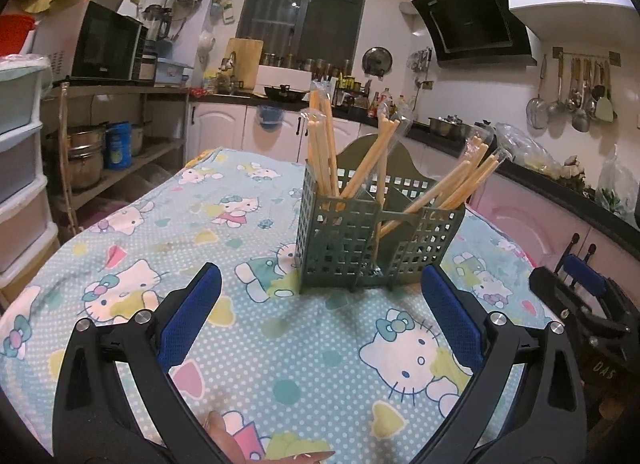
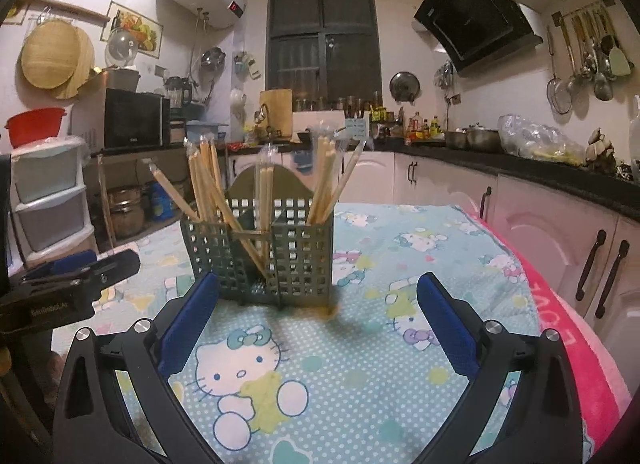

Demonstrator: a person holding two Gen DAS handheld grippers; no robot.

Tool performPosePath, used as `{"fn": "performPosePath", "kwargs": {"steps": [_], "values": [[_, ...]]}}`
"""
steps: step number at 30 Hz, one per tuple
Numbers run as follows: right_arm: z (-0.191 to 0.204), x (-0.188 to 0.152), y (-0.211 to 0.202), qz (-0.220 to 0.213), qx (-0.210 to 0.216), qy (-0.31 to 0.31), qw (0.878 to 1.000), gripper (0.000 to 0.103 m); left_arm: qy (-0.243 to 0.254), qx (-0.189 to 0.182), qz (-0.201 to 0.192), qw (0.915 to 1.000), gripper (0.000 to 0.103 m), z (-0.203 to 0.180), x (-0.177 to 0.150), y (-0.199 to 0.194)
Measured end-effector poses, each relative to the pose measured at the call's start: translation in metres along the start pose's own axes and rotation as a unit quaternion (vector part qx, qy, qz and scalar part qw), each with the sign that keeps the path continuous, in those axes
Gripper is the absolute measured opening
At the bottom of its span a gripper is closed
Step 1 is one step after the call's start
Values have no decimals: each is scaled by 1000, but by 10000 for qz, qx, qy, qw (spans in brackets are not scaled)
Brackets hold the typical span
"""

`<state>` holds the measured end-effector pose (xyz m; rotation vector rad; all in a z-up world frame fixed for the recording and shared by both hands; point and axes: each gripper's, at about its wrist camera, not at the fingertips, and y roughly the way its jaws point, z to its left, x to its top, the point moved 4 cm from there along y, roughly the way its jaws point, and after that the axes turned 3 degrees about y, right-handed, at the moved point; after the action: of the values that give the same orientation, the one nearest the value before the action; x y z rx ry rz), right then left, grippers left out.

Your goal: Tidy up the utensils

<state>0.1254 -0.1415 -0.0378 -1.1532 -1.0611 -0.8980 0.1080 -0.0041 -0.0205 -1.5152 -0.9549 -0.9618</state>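
A grey-green plastic lattice utensil caddy (image 1: 360,240) with several compartments stands upright on a table covered by a light blue cartoon-cat tablecloth (image 1: 168,232). All other places here are given from that caddy.

In it stand bundles of pale wooden chopsticks in clear plastic sleeves (image 1: 322,144), lower ends down in the compartments. Seen from the left wrist camera, the bundle in the caddy's left compartment has its long axis close to vertical, the middle ones lean up and to the right, and the bundle in the right compartment slants strongly up to the right, its sleeved tips well past the caddy's rim. From the right wrist camera the same sticks (image 2: 208,180) fan outward to both sides.

The left gripper (image 1: 320,286) sits just in front of the caddy, its blue-padded fingers (image 1: 192,316) spread wide, gripping nothing and touching nothing. The right gripper (image 2: 318,292) is likewise in front of the caddy, fingers (image 2: 448,324) wide apart and empty; its left pad tip lies near the caddy's lower front corner.
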Motion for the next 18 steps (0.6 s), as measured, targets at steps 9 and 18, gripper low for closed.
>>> {"fn": "performPosePath", "kwargs": {"steps": [9,18], "values": [[-5,-4,0,5,-32,179,9998,96,1,36,46,10000,92,1,-6,5],[-3,-5,-1,24,23,150,9999,96,-64,76,57,9999,92,3,-6,3]]}}
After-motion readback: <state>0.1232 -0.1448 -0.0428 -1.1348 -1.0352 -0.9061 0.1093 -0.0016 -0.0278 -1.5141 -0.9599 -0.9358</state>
